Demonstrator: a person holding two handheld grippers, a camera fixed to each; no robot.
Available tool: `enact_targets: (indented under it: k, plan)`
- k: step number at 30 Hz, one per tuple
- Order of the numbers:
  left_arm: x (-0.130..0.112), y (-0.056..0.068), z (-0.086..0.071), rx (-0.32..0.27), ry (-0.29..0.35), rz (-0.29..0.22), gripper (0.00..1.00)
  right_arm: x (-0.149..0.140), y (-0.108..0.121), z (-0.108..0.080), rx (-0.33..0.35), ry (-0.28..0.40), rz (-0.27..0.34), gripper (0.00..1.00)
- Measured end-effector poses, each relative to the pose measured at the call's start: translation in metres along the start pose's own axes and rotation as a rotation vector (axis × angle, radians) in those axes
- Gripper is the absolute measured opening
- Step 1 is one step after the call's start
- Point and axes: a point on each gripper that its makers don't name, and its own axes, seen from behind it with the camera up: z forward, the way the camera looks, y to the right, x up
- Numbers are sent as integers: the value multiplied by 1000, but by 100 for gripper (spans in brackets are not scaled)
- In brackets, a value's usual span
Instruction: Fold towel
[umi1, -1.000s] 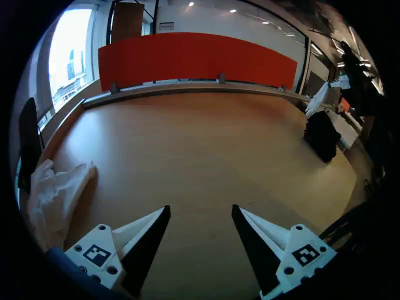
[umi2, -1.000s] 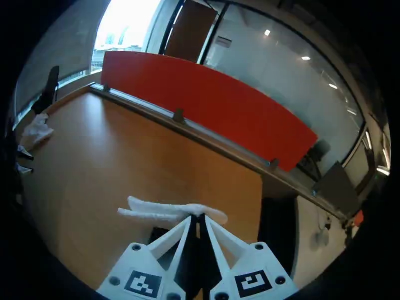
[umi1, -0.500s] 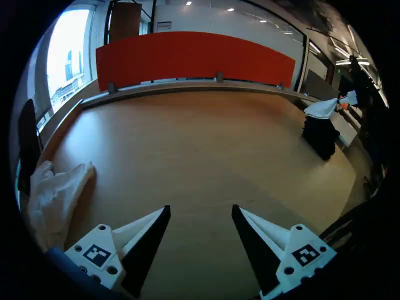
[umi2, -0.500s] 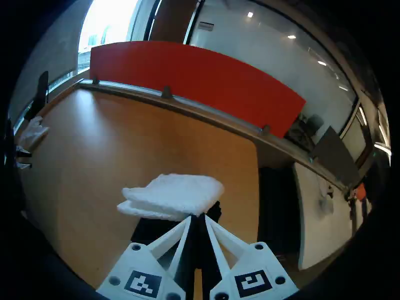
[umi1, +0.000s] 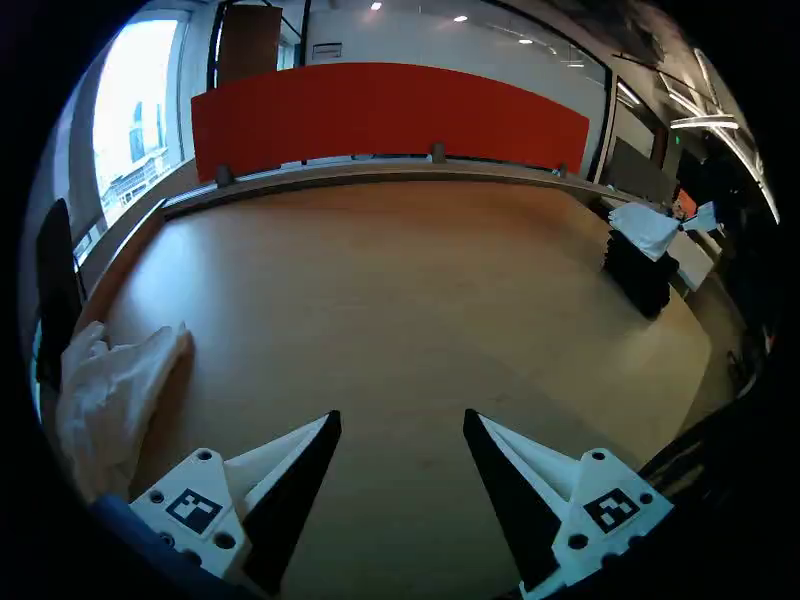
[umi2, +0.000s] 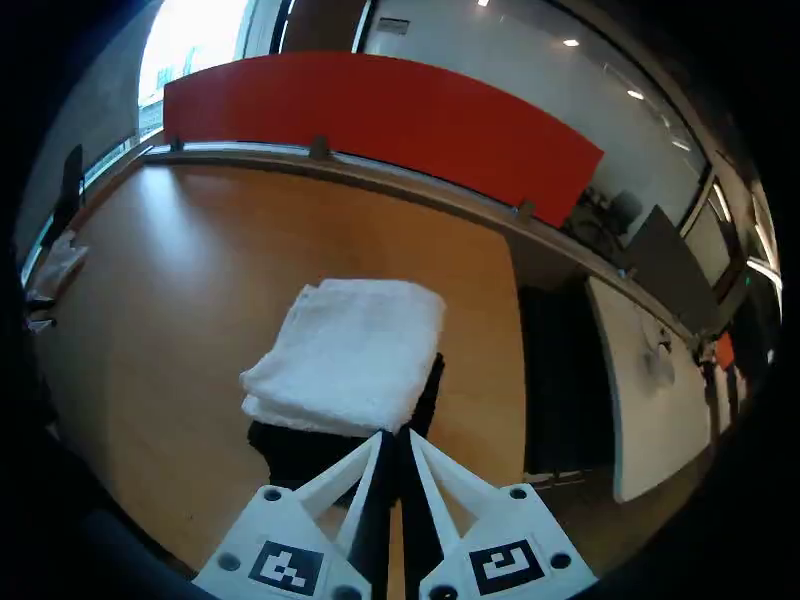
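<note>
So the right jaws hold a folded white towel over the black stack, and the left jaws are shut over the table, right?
Not quite: the left gripper view shows the left gripper with its jaws wide open over the table. The right gripper does hold the folded white towel over the black stack.

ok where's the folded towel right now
In the right gripper view the folded towel lies on a black stack at the right edge of the wooden table, its near edge pinched in the right gripper.

The towel (umi2: 350, 345) is white, the pile (umi2: 290, 455) black, the table (umi2: 180, 300) tan, the partition (umi2: 400, 110) red.
</note>
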Motion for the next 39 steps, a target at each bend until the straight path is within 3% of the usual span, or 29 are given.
enact_targets:
  k: [39]
  plan:
    - [-7, -4, -5, 15, -12, 4, 91, -70, 20, 23, -14, -139, 78, 4]
